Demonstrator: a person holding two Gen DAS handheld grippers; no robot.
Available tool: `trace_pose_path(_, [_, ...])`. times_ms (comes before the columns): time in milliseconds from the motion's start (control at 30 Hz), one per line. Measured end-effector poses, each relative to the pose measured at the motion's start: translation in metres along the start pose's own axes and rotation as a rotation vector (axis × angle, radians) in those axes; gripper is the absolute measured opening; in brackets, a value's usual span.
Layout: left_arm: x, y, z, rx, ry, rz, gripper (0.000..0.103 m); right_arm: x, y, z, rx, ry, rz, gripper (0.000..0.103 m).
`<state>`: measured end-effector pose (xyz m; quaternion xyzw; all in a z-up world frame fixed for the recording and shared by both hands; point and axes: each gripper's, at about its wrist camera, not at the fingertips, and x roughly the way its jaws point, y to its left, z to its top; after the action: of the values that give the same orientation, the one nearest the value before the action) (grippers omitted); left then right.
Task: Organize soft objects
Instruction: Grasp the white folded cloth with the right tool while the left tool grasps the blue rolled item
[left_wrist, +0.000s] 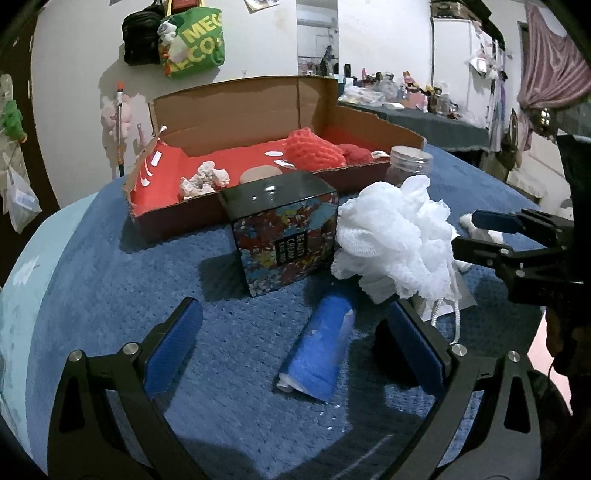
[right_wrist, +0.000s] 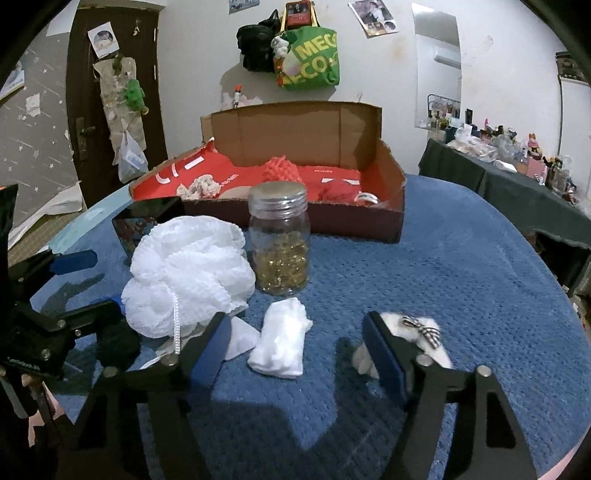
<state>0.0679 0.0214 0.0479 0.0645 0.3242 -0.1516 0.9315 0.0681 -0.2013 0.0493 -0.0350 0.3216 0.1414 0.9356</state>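
My left gripper (left_wrist: 295, 328) is open low over the blue blanket, with a blue roll (left_wrist: 317, 354) lying between its fingers, untouched by the pads. My right gripper (right_wrist: 295, 321) is open too, and a white folded cloth (right_wrist: 280, 343) lies between its fingers, clear of both pads. A white mesh puff (right_wrist: 184, 273) sits just left of it, and a white fluffy item with a striped bow (right_wrist: 417, 332) is partly hidden behind its right finger. The open cardboard box (left_wrist: 258, 110) with red lining holds a red knitted piece (left_wrist: 314, 147) and a beige crumpled piece (left_wrist: 203, 181).
A patterned cream box (left_wrist: 284, 229) stands in front of the cardboard box. A clear jar of golden beads (right_wrist: 279, 243) stands behind the white cloth. Bags hang on the wall behind. A cluttered dark table (right_wrist: 517, 173) is at the far right.
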Motion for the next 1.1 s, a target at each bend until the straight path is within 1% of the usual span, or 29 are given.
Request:
trace_pose_path(167, [0.0, 0.004, 0.003, 0.018, 0.005, -0.001, 0.102, 0.005, 0.001, 0.001, -0.009, 0.011, 0.009, 0.071])
trace_pose_path(300, [-0.001, 0.006, 0.003, 0.053, 0.011, -0.007, 0.102, 0.008, 0.002, 0.002, -0.017, 0.014, 0.013, 0.07])
trace_pose_path(367, [-0.002, 0.008, 0.003, 0.065, 0.015, -0.013, 0.098, 0.01, 0.002, 0.002, -0.019, 0.017, 0.015, 0.07])
trace_pose_path(400, [-0.001, 0.008, 0.003, 0.071, 0.019, -0.014, 0.093, 0.01, 0.002, 0.001, -0.02, 0.02, 0.015, 0.069])
trace_pose_path(433, [-0.001, 0.009, 0.003, 0.075, 0.021, -0.013, 0.092, 0.011, 0.002, 0.001, -0.022, 0.023, 0.015, 0.067])
trace_pose_path(567, [0.002, 0.014, 0.004, 0.072, 0.038, -0.033, 0.092, 0.012, 0.001, 0.001, -0.014, 0.027, 0.023, 0.066])
trace_pose_path(667, [-0.001, 0.02, 0.008, 0.075, 0.026, -0.025, 0.092, 0.01, 0.001, 0.002, -0.017, 0.024, 0.021, 0.066])
trace_pose_path(800, [-0.004, 0.025, 0.01, 0.078, 0.035, -0.053, 0.092, 0.01, 0.001, 0.002, -0.019, 0.024, 0.022, 0.066])
trace_pose_path(900, [0.002, 0.022, 0.008, 0.091, 0.066, -0.086, 0.092, 0.01, 0.001, 0.001, -0.022, 0.028, 0.025, 0.066])
trace_pose_path(967, [0.007, 0.015, 0.004, 0.114, 0.08, -0.079, 0.092, 0.011, 0.002, 0.001, -0.023, 0.031, 0.027, 0.066])
trace_pose_path(1067, [0.011, 0.011, 0.002, 0.113, 0.082, -0.089, 0.091, 0.011, 0.003, 0.0, -0.031, 0.029, 0.021, 0.066])
trace_pose_path(1100, [0.012, 0.009, 0.003, 0.11, 0.084, -0.094, 0.081, 0.012, 0.003, -0.001, -0.033, 0.029, 0.019, 0.066])
